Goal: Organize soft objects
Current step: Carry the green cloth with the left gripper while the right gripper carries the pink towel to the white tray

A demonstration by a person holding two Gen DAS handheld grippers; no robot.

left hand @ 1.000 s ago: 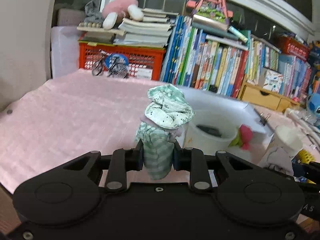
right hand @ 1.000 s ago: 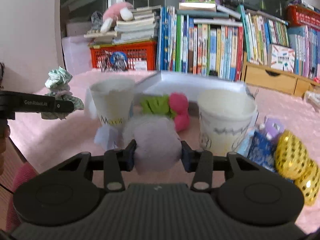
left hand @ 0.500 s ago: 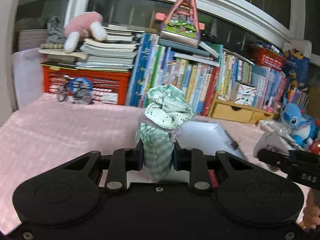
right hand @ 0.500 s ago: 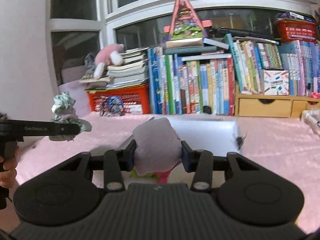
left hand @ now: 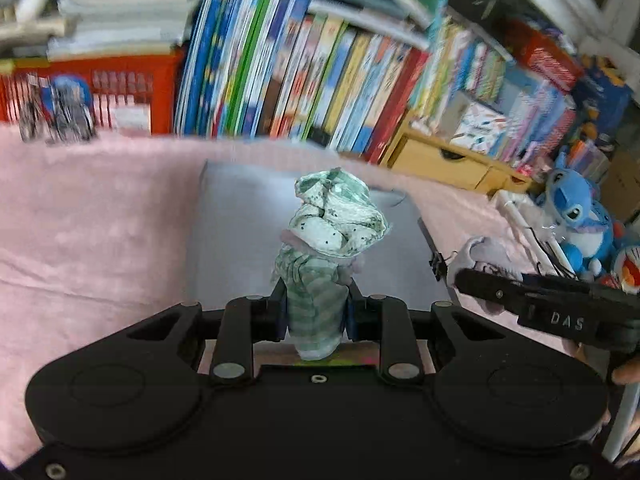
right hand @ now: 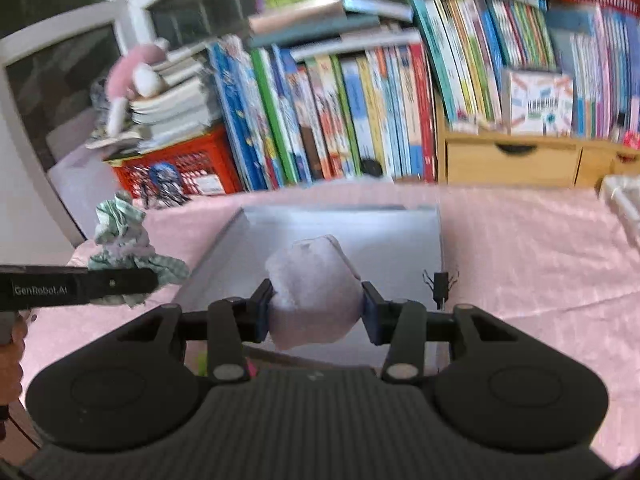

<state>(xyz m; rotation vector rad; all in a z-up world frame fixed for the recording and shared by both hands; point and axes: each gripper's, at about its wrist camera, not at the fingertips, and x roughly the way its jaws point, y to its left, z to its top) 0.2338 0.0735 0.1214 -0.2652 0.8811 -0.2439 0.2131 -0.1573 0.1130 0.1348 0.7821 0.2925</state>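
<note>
My left gripper is shut on a bundle of green scrunchies, striped below and dotted on top, held above the near edge of a grey tray. In the right wrist view my right gripper is shut on a pale lilac fluffy ball, also over the grey tray. The left gripper with its green scrunchies shows at the left of that view. The right gripper with the lilac ball shows at the right of the left wrist view.
A pink cloth covers the table. Behind it stand a row of books, a red crate with a toy bicycle, and wooden drawers. A blue plush sits at the right. A black binder clip lies by the tray.
Both grippers have moved up and forward with their loads, from over the cups to above the grey tray. The cups and green-pink item have dropped out of view.
</note>
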